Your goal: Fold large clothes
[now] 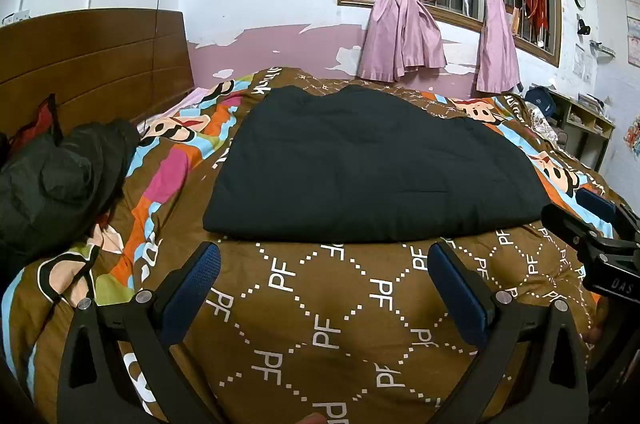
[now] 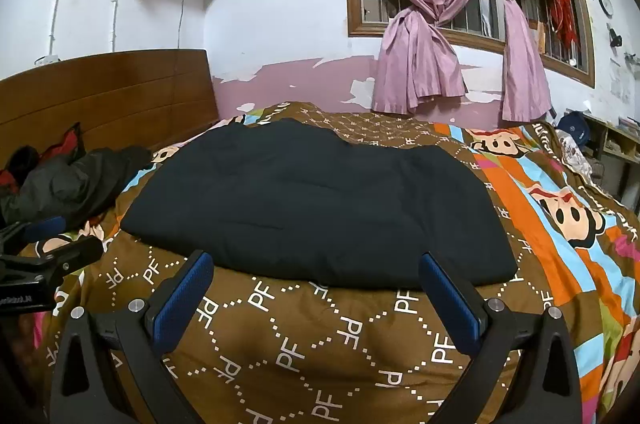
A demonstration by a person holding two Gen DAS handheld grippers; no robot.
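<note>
Now the folded dark garment [image 1: 372,163] lies flat on the patterned quilt [image 1: 340,324] of the bed. Both the left gripper [image 1: 324,288] and the right gripper [image 2: 316,298] hover just short of its near edge, fingers spread wide and holding nothing.

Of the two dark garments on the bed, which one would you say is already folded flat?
The navy garment at the bed's middle: it lies as a smooth, flat rectangle. The black jacket near the headboard is a crumpled heap.
</note>
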